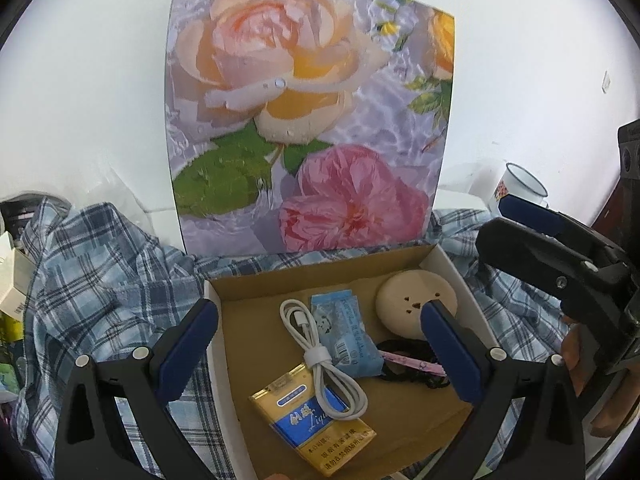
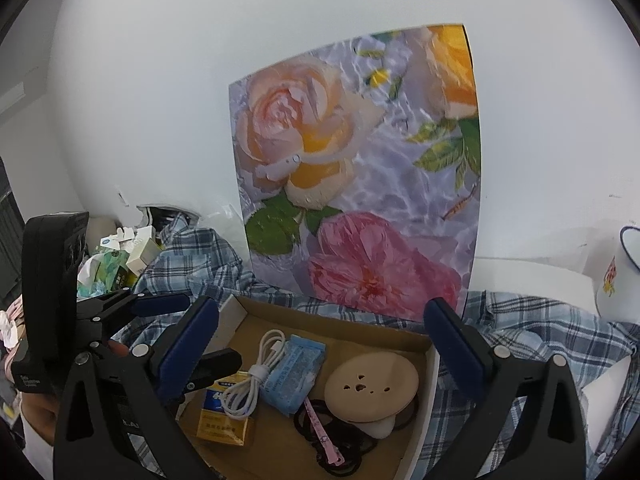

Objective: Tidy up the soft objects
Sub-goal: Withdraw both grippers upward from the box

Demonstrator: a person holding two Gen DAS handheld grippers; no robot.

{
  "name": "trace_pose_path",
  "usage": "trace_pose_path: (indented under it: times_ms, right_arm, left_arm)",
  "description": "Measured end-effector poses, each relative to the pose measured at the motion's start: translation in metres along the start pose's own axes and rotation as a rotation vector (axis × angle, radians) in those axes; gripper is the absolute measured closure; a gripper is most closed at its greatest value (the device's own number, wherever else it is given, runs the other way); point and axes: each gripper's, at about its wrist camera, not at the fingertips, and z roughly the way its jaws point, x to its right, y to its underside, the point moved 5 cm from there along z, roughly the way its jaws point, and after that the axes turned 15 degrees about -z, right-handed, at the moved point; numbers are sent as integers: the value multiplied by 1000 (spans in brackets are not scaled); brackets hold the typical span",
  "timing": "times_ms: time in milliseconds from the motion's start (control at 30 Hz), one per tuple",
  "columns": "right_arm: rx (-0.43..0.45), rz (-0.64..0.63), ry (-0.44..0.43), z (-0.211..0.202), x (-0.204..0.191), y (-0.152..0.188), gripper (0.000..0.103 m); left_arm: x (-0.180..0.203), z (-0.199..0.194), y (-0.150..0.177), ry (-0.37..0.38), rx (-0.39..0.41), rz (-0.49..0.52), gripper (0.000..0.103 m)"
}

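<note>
The left tool (image 1: pixel 320 340) hangs with its blue-padded fingers spread wide and nothing between them, poised over the open cardboard box (image 1: pixel 256 284); the right tool (image 2: pixel 320 340) is likewise spread and empty above the same box, its right finger out past the box's white wall at 3 o'clock. Directly under the left tool lies a coiled white cable (image 1: pixel 320 360), bound by a white strap, its long axis running from 11 o'clock to 5 o'clock across a glossy yellow-and-blue cigarette pack (image 1: pixel 316 420) that points the same way. Just beside the cable at 1 o'clock sits a soft, crinkly light-blue tissue packet (image 1: pixel 346 332), long axis also 11 to 5. At 2 o'clock rests a round beige puff (image 1: pixel 412 300) with small dark holes in its face, touching black hair ties (image 1: pixel 404 364) and a thin pink strip (image 1: pixel 412 364). The right wrist view shows the puff to be a flat disc on a white base, with the hair ties looping beneath it and the pink strip running toward 5 o'clock; the left wrist view hides that underside. The box sits on a rumpled blue plaid shirt (image 1: pixel 100 280). Behind it at 12 o'clock a rose-print board (image 1: pixel 312 120) stands upright against the white wall. A white enamel mug (image 2: pixel 616 276) stands at 3 o'clock, and small cartons (image 2: pixel 132 252) are piled at 9 o'clock in the right view.
</note>
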Motion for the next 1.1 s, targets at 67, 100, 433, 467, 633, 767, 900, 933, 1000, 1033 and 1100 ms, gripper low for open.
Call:
trace_pose_path:
  times_ms: [67,100,433,467,633,767,900,933,1000,1033,1100]
  right_arm:
    - [11,-6,3,-5,-2,-4,1]
    - [16,-7,3,-8,-2,-5,1]
    - [60,-65,5,-37,-18,-27,1]
    - [64,-76,10,-40,-21,-28,1]
    - [80,-122,14,-53,-34,-37,1]
    - [102,-144,13,-66,-42,-44,0]
    - [133,-153,18,-79,-48,-51,1]
    - [136,-155,19,-82,-49,-52,1]
    - [134,-161,23,-88,-52,-54,1]
    - [137,-165,29,-92,-53,-55,1]
    - [152,-178,37,-100,-56,-59,1]
  left_arm:
    - [1,-6,-3,3,13,3,0]
    - [1,-9,-5,3,23,4,0]
    - [13,-52,-19,36,121,30,0]
    - [14,-55,-20,40,127,29,0]
    - [21,-74,-21,22,163,64,0]
    - [25,-84,-22,35,181,66,0]
    - [28,-92,-22,35,193,72,0]
    - [29,-95,-22,37,194,69,0]
    - [33,-104,-21,45,202,72,0]
    - [37,-113,-22,47,219,81,0]
    - [43,-127,-22,53,248,101,0]
